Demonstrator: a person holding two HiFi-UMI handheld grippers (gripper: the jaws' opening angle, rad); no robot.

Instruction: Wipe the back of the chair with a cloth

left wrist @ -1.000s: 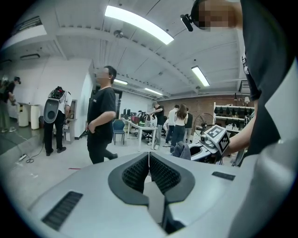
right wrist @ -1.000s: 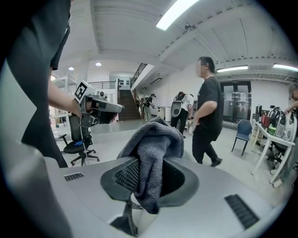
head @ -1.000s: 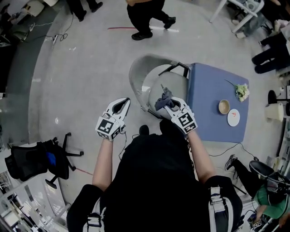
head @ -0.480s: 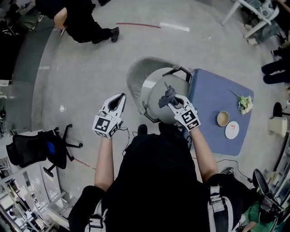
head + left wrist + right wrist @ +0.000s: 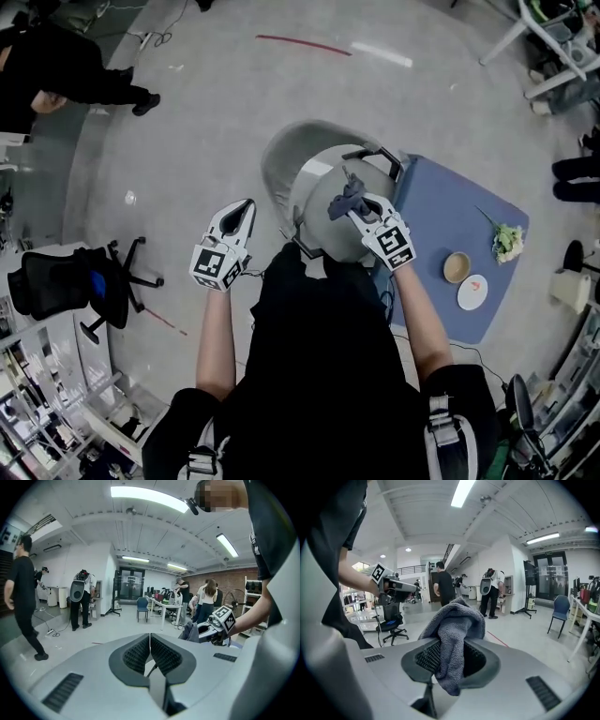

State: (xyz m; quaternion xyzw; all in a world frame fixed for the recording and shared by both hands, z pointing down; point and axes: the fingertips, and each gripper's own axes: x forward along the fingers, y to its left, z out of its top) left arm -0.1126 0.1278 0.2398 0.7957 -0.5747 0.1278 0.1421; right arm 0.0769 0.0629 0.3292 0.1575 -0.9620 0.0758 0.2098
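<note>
With your right gripper [image 5: 357, 212] clamped on the cloth [image 5: 343, 199] over the chair [image 5: 281, 159] and your left gripper [image 5: 240, 214] closed on nothing, next press the cloth onto the backrest.

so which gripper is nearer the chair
Right. The right gripper, shut on the cloth, hangs over the chair in the head view; the left gripper, shut and empty, is off to its left, over the floor.

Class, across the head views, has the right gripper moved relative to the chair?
No, not noticeably: the right gripper, shut on the cloth, stays over the chair, beside the blue table's edge.
</note>
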